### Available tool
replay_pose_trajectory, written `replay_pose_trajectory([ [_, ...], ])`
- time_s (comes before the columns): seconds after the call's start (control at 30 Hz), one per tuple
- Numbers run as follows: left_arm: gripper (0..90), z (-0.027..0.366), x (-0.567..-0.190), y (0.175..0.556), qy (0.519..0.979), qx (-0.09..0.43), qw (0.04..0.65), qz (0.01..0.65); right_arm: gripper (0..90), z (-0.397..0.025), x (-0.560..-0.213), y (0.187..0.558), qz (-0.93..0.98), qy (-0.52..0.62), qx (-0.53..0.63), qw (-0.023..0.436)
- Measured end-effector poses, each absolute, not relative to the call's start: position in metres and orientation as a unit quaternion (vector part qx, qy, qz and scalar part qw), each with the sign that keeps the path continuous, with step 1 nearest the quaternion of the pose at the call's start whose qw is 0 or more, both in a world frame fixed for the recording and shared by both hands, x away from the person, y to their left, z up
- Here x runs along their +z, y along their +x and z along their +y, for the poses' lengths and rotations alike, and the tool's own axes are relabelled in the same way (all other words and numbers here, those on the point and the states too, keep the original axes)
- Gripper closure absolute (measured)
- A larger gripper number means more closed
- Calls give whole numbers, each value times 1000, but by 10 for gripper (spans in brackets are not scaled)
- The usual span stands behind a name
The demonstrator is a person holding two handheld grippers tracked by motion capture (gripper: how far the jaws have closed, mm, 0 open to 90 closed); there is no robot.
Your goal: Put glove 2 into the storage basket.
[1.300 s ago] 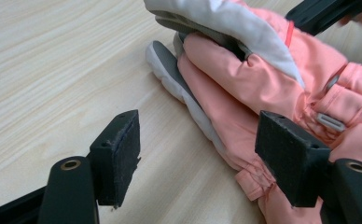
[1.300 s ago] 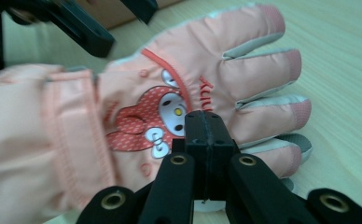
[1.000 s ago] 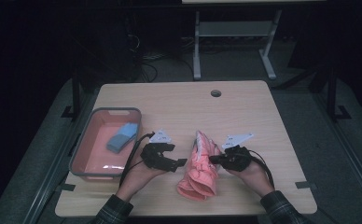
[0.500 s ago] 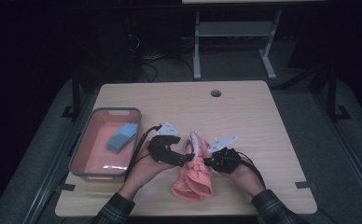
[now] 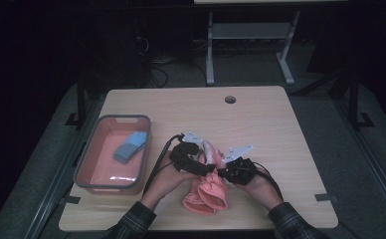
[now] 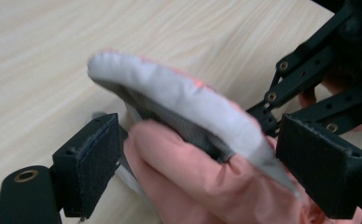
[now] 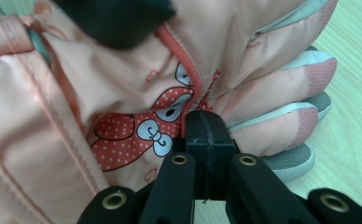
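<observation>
Across the middle of the high view lies the wooden table point(image 5: 275, 124), its far edge marked by a small round hole point(image 5: 230, 99). At the left of the frame, on the table's left side, sits a grey-rimmed tray point(image 5: 89, 154) with a pink floor, and a blue block point(image 5: 130, 146) lies in its upper part. Lower centre of the frame, near the table's front edge, rests the pink glove point(image 5: 208, 191), its cuff end nearest the person and its fingers reaching up between the two tools. The left gripper point(image 5: 201, 167) meets the glove from the left; in its own view the jaws stand wide apart, with a grey-tipped glove finger point(image 6: 184, 100) lying between them, seemingly unpressed by either pad. The right gripper point(image 5: 222, 173) comes in from the right; in its own view the jaws are pressed together at lower centre, against the printed fabric point(image 7: 146, 126). Whether cloth is pinched between them cannot be told.
</observation>
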State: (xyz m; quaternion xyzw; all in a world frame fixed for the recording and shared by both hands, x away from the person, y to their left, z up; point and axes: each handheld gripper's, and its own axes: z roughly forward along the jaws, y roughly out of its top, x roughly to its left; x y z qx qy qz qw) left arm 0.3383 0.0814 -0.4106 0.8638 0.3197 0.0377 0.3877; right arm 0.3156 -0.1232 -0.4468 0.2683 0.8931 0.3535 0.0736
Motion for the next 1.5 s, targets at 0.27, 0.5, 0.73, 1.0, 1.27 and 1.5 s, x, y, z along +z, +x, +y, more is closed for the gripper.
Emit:
replay_pose_trajectory([
  [0.27, 125, 88, -431, 343, 862, -9, 380, 335, 900, -123, -447, 315, 895, 266, 349, 76],
  [0.5, 125, 99, -446, 346, 852, -38, 380, 359, 900, -122, -448, 315, 897, 263, 347, 80],
  [0.73, 125, 108, -457, 351, 848, -66, 376, 367, 900, -121, -448, 314, 897, 264, 346, 80],
  [1.0, 129, 106, -462, 352, 851, -75, 378, 357, 900, -120, -449, 314, 899, 259, 345, 82],
  [1.27, 195, 95, -463, 351, 854, -94, 381, 341, 900, -119, -450, 314, 900, 258, 342, 81],
  [1.5, 386, 98, -466, 354, 843, -138, 390, 343, 900, -121, -452, 315, 899, 256, 346, 77],
])
